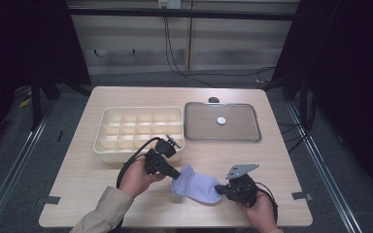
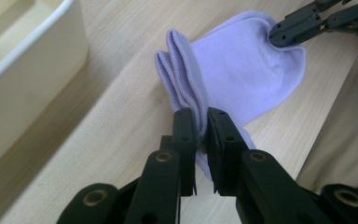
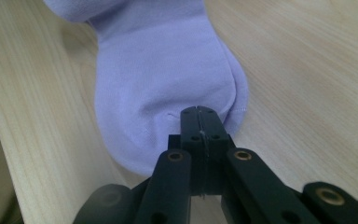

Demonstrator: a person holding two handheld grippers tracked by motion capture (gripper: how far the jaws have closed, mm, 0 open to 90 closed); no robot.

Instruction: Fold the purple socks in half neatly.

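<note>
Low over the table, sock stretched between both grippers — left gripper clenched on its folded cuff, right gripper clenched on the toe — just in front of the divided box.

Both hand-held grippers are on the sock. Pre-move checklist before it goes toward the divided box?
1. Left hand-held gripper grip: jaws pinch the folded edge of the lilac sock. Ok.
2. Right hand-held gripper grip: jaws shut on the sock's rounded end. Ok.
3. Sock off the table: one end looks raised, but how much rests on the wood is unclear. Cannot tell.
4. Divided box: the compartments look empty, so there is room. Ok.
5. Path from sock to box: bare wood between them, nothing in the way. Ok.
6. Metal tray with its small white disc: beside the box, apart from the sock. Ok.
</note>
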